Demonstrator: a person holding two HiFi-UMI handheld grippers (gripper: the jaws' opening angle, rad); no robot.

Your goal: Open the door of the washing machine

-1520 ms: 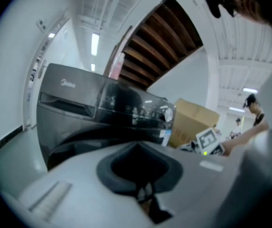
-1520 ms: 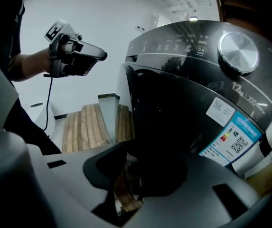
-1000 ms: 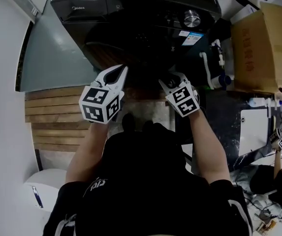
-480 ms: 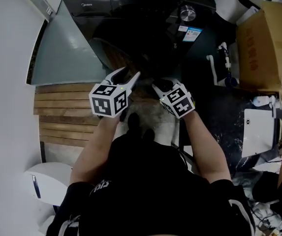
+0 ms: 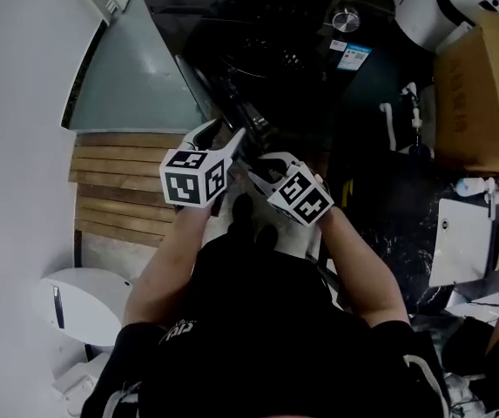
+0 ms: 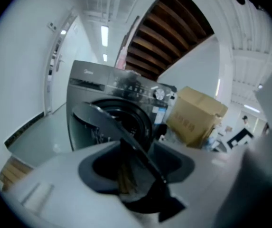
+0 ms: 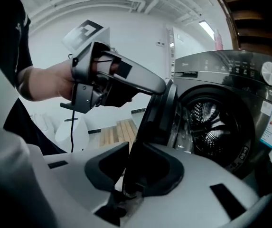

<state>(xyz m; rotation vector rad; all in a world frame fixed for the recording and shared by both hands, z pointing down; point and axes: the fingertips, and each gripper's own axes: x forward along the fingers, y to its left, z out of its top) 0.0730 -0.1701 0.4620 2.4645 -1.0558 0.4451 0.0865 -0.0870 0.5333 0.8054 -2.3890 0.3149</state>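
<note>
Right gripper view: right gripper [image 7: 133, 172] jaws, just eased slightly, pinch the stiff, weighty door [image 7: 157, 113] by its free rim; left gripper [image 5: 223, 136] jaws just opened wide, straddling it.

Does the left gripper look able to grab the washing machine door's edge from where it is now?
Probably yes: the left gripper has just been opening its jaws, and the edge of the door runs between them; nothing else blocks it.

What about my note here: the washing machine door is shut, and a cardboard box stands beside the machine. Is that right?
Not quite. The door is swung open, with the drum exposed behind it; the right gripper view shows this. The cardboard box does stand beside the washing machine.
</note>
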